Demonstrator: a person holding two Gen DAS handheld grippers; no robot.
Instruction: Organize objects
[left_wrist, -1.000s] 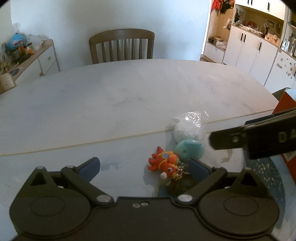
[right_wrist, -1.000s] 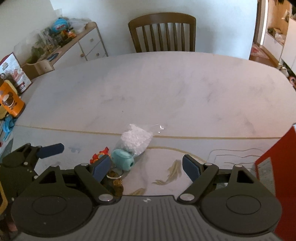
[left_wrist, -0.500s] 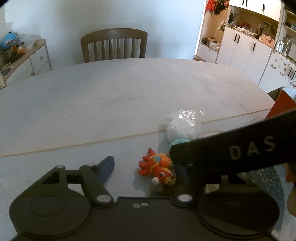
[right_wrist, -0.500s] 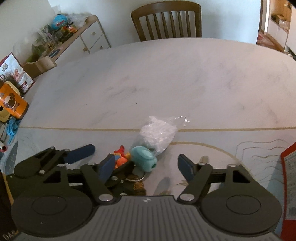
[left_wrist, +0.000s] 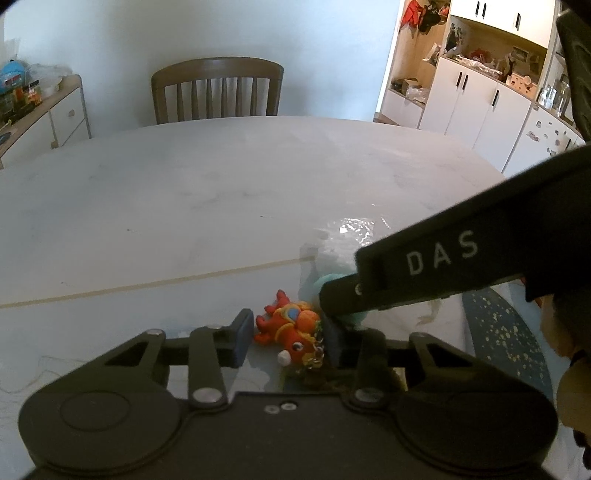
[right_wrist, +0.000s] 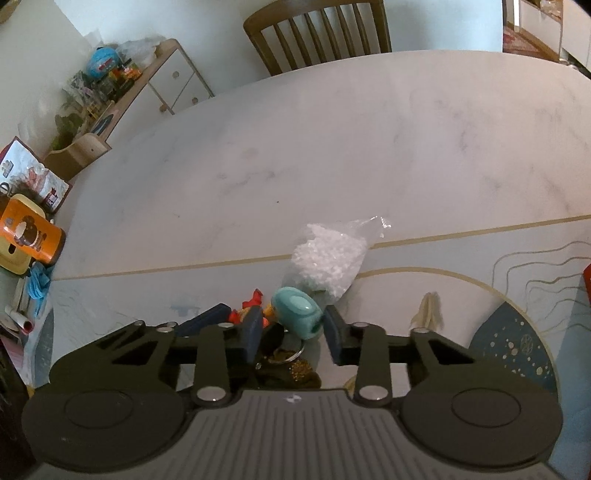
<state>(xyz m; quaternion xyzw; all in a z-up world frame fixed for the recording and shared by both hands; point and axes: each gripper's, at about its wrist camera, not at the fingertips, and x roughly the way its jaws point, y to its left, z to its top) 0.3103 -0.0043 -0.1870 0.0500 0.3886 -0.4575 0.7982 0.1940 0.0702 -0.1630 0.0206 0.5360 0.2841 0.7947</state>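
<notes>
An orange-red toy keychain lies near the table's front edge, and my left gripper is shut on it, a pad on each side. Just right of it sits a teal rounded object, with my right gripper shut around it. The right gripper's black body crosses the left wrist view and hides most of the teal object. A clear bag of white beads lies directly behind, touching the teal object. The toy is mostly hidden in the right wrist view. A key ring with dark bits lies under the fingers.
The white marble-look table stretches far ahead, with a wooden chair at its far side. A cluttered sideboard and an orange tin stand to the left. White cabinets stand right. A red box edge shows at the far right.
Both grippers have narrowed from wide open: the left onto the toy keychain, the right onto the teal object. The right gripper moved left and now crosses in front of the left one.
</notes>
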